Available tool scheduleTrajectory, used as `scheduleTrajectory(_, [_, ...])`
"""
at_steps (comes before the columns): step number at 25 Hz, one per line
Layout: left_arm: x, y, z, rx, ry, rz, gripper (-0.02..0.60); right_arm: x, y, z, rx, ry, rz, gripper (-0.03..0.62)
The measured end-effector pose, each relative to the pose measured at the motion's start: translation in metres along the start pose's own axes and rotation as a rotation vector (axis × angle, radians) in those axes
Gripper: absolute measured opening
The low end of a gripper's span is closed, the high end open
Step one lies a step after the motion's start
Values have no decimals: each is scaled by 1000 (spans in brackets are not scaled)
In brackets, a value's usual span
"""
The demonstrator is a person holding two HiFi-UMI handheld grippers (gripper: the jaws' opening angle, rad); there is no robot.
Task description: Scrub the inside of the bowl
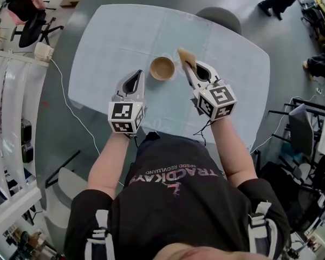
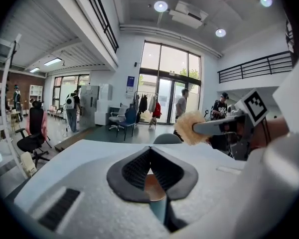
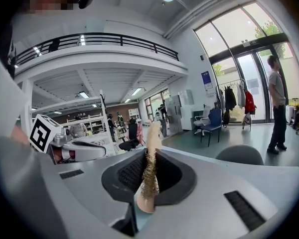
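**Right clamped on sponge, left shut and empty, bowl on the table between them**

Right gripper point(image 1: 189, 66): my jaws are closed on the sponge point(image 1: 184, 54), a tan, fluffy pad. In the right gripper view it stands edge-on between the pads and sticks out past the tips. The left gripper view shows it held up, clear of the table surface.

Left gripper point(image 1: 139, 73): jaws are together with the tips meeting, nothing gripped. In the left gripper view a sliver of brown shows through the slit under the tips. That is the bowl, beyond the jaws and not in them.

Bowl point(image 1: 162, 67): brown, upright, open side up. It stands around the middle of the table point(image 1: 114, 31), which has a pale blue cover.
- My left tips are just left of it and a bit nearer, apart from the rim.
- The sponge is just right of the bowl's far-right rim, not inside the bowl. I can't tell from the head view whether it touches the rim.

Both grippers point away from me toward the far side. A grey chair point(image 1: 219, 18) is at the far edge of the table.
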State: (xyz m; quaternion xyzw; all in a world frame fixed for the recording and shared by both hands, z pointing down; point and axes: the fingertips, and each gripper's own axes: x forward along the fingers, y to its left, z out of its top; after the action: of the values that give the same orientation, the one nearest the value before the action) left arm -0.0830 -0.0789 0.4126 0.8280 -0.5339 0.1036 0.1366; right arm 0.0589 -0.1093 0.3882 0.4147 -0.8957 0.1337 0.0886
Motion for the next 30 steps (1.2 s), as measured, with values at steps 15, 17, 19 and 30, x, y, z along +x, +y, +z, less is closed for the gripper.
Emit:
scheduleTrajectory(15, [-32,-37,25,-17,-50,-74,15,-38,52,31,-96,-47,21,32])
scheduleTrajectory(17, [-33,-42,21,-7,-41,-87,15,-41,52,23,-83,-39,9,32])
scheduleTrajectory(19, [-34,-45,19,-1,-38,-94,15,-46,52,17,-77,-34,-1,32])
scheduleTrajectory(30, [-41,-46,12,-14,-32,-80,15,-51,57,8,-78,-24,1,32])
